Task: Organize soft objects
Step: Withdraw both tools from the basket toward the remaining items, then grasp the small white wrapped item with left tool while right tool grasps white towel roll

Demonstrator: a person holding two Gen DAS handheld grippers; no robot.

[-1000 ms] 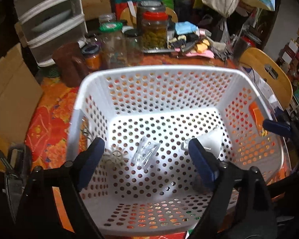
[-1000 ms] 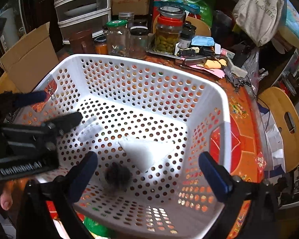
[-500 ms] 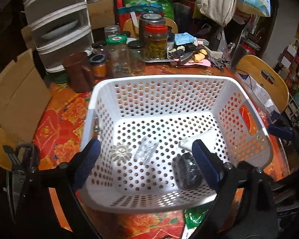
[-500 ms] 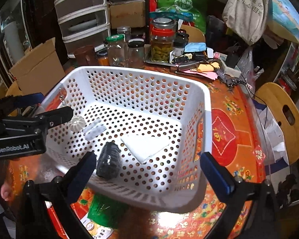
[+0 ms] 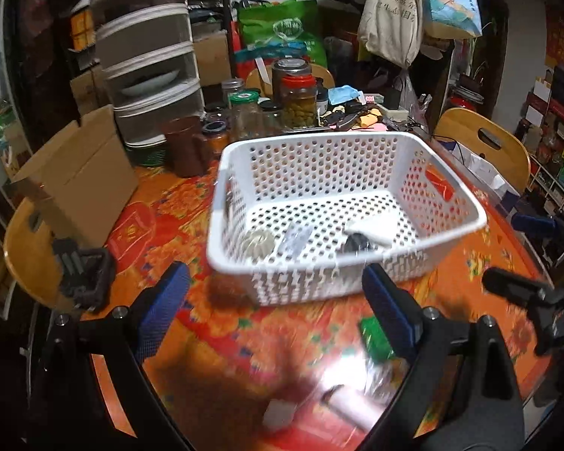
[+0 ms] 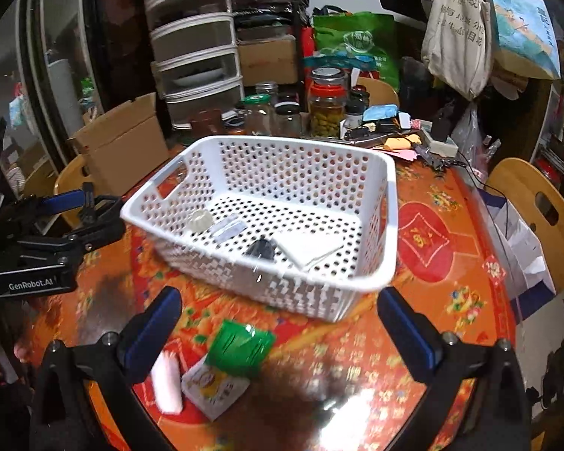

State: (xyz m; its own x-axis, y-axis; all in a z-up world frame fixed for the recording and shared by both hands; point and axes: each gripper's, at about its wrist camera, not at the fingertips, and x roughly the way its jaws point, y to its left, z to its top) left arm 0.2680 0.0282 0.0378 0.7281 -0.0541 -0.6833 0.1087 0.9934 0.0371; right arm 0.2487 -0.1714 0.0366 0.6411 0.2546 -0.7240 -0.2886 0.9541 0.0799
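The left gripper (image 5: pixel 276 302) has just been opening its jaws and holds them wide with nothing between them, above the orange floral tablecloth (image 5: pixel 214 323); the right gripper (image 6: pixel 278 325) also gapes empty, over a green packet (image 6: pixel 240 349), a white printed packet (image 6: pixel 212 389) and a pale roll (image 6: pixel 167 381). Just beyond both stands the white perforated basket (image 6: pixel 389 225), holding a cream ruffled piece (image 6: pixel 201 220), a clear packet (image 6: pixel 227 229), a dark bundle (image 6: pixel 261 250) and a folded white cloth (image 6: pixel 312 246). Behind it, jars (image 6: pixel 327 107) crowd the table's far side.
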